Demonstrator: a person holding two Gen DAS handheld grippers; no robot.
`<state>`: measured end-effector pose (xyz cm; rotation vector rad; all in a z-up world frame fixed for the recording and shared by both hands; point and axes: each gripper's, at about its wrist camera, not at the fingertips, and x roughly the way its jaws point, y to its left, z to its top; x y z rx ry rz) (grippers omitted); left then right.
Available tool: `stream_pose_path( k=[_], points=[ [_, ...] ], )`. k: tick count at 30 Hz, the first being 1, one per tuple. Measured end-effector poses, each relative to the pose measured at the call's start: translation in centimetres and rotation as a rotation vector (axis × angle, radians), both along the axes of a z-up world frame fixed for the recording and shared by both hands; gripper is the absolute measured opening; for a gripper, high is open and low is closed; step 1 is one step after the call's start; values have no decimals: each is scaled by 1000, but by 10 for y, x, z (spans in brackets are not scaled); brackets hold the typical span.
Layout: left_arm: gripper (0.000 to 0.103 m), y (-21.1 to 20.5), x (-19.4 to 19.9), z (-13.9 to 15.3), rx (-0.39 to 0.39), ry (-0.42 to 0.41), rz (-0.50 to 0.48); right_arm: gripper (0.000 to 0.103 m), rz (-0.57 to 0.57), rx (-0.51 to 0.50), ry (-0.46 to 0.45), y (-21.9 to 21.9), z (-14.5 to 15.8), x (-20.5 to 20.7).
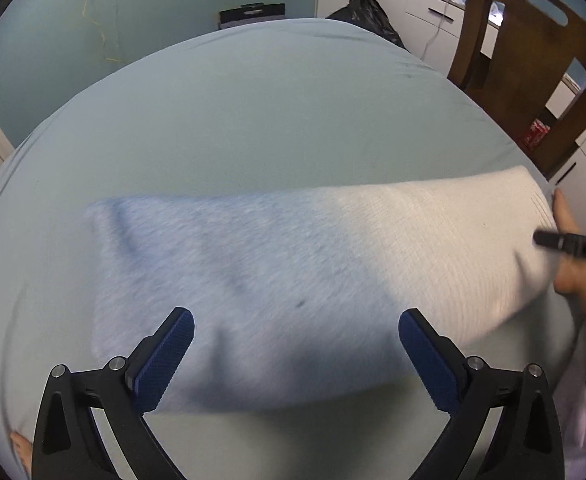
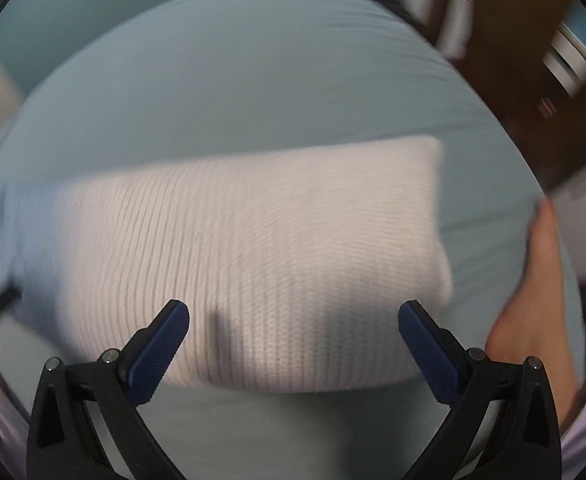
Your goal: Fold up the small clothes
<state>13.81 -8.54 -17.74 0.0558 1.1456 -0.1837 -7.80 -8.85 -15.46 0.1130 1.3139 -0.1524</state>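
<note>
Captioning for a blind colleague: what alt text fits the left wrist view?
A folded garment, pale blue at one end and white ribbed knit at the other, lies on a light teal sheet. The open left claw hovers over its near edge, gripping nothing.

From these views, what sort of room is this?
Probably a room at home, likely a dining or kitchen area: a sheet-covered table, a wooden chair beside it, and white cabinets behind.

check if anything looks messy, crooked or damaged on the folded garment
Nothing stands out. The folded garment lies flat on the pale blue sheet as a long band, its edges fairly even. One small dark fleck sits near its front edge; blur keeps me from telling whether it is a stain or lint. Both hand-held grippers are open above it.
</note>
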Motion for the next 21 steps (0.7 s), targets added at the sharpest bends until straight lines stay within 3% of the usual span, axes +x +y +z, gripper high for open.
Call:
stream_pose_path(
  k=[3, 6, 9, 12, 15, 18, 21],
  points=[
    [103, 29, -6, 5, 40, -23, 52, 102, -181, 124, -52, -13, 7, -9],
    [103, 58, -9, 11, 43, -33, 129, 102, -391, 256, -124, -26, -4, -39],
    [103, 93, -10, 10, -8, -19, 232, 102, -527, 427, -186, -32, -22, -72],
    [103, 133, -10, 1, -68, 25, 347, 102, -681, 607, -180, -50, -45, -97],
    [103, 166, -5, -13, -150, 74, 447, 102, -836, 724, -167, -76, -65, -115],
    [103, 177, 0, -27, -201, 120, 509, 100, -869, 873, -186, -93, -85, -110],
    [103, 180, 3, -39, -226, 149, 536, 95, -843, 909, -183, -97, -99, -95]
  ],
)
